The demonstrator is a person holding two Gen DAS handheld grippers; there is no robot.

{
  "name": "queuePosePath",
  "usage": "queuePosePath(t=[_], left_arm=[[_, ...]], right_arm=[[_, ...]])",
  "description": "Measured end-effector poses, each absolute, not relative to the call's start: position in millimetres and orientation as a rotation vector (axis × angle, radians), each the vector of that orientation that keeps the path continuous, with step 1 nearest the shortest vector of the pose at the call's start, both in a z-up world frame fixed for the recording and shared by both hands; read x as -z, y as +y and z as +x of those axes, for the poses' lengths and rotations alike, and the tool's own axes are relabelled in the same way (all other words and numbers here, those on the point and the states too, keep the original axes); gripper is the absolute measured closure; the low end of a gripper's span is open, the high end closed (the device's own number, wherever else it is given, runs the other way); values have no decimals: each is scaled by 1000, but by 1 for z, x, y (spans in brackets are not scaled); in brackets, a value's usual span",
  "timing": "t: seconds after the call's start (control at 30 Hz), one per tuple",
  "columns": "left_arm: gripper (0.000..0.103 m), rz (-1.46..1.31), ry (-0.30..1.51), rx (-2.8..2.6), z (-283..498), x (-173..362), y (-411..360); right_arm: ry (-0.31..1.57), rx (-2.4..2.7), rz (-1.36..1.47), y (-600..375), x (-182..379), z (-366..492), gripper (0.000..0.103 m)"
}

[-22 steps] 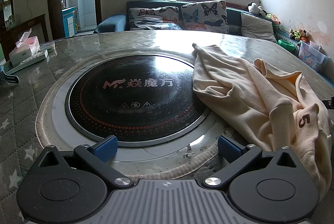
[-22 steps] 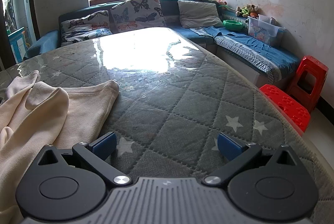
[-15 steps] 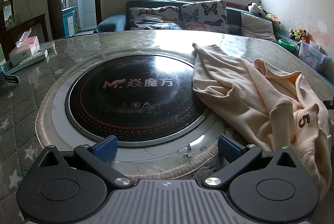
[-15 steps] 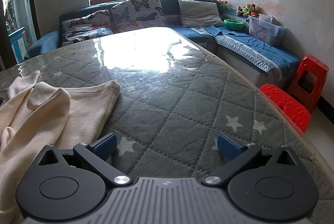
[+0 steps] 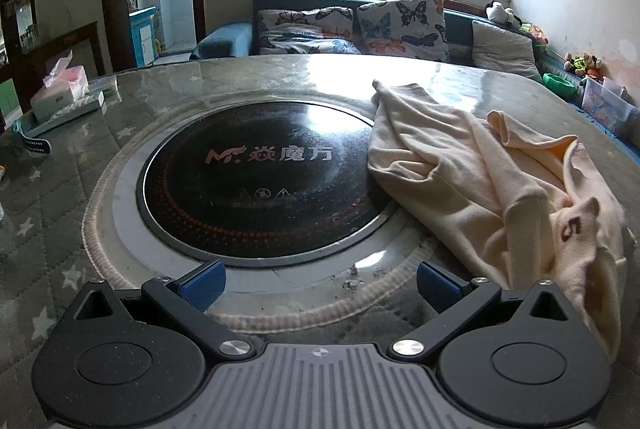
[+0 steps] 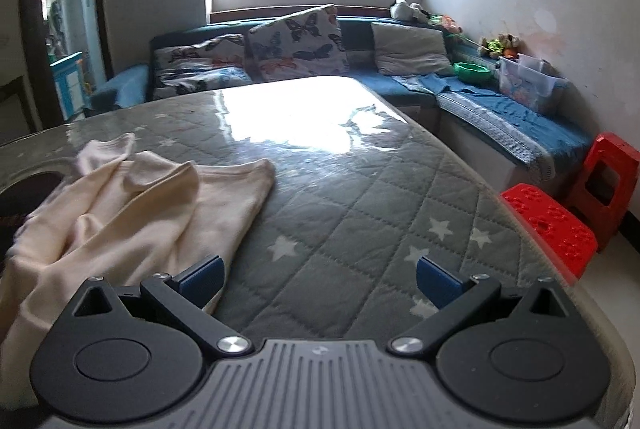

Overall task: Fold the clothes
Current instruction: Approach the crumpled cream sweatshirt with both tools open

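Cream garment (image 5: 492,181) lies crumpled on quilted table (image 6: 360,197), one edge over black cooktop disc (image 5: 256,173) — no neat fold visible, folding left. Left gripper (image 5: 318,279) spread wide, empty; right gripper (image 6: 318,277) spread wide, empty, beside garment hem.

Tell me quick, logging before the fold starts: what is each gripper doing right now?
Left gripper: open, holding nothing, cream garment off to its right.
Right gripper: open, holding nothing.
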State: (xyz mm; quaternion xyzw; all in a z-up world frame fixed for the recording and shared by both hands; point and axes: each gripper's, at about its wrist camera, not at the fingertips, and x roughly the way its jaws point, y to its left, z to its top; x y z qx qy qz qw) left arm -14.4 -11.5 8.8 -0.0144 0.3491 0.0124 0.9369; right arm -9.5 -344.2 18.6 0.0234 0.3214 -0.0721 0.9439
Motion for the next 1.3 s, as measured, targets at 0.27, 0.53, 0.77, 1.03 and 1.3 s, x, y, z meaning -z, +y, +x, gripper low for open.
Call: queuePosePath(t=[0.27,0.53,0.77,1.03,1.3], left_arm=[[0,-20,716,-25,-33,-17,-27],[0,-13,719,-36,-47,-24,-38],[0,3,720,-49,-57,-26,-43],[0,22,727,-42,-65,-25,-52],[0,41,734,-39,-69,-25,-60]], right_arm=[[624,80,16,-325,-24,-38,0],[611,46,21,-316,-24,-56,0],[607,18,34,-312,-22,-71,0],[608,-26,42,-306,-24,-85,0],[602,-52,17,-297,-30,-89,0]])
